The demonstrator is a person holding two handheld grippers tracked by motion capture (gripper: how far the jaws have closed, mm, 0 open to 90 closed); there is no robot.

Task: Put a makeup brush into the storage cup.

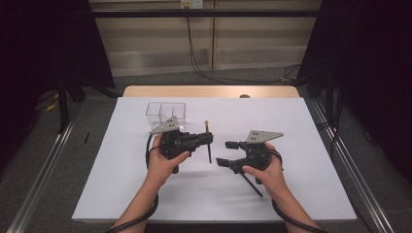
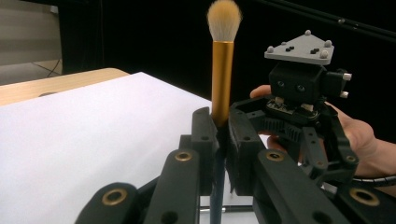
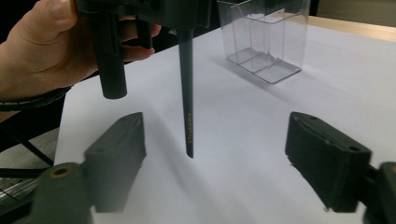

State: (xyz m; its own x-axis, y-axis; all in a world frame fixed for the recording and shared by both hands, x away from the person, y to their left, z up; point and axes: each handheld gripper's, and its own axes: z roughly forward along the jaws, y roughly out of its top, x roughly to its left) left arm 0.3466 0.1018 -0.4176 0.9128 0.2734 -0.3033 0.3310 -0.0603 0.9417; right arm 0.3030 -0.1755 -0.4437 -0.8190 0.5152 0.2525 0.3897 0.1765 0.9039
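A makeup brush (image 1: 208, 145) with a black handle, gold ferrule and pale bristles (image 2: 224, 16) stands upright over the white sheet. My left gripper (image 1: 210, 139) is shut on it just below the ferrule (image 2: 222, 74). In the right gripper view the black handle (image 3: 187, 93) hangs down, its tip just above the paper. My right gripper (image 1: 224, 153) faces the brush from the right with its jaws wide open and nothing touching them. Its two pads (image 3: 119, 149) stand on either side of the handle's lower end, well clear of it.
A clear plastic holder (image 1: 165, 110) with compartments stands on the white sheet (image 1: 214, 194) behind my left gripper, also seen as the holder (image 3: 264, 37). The sheet covers a wooden table (image 1: 209, 91). Metal rails run along both sides.
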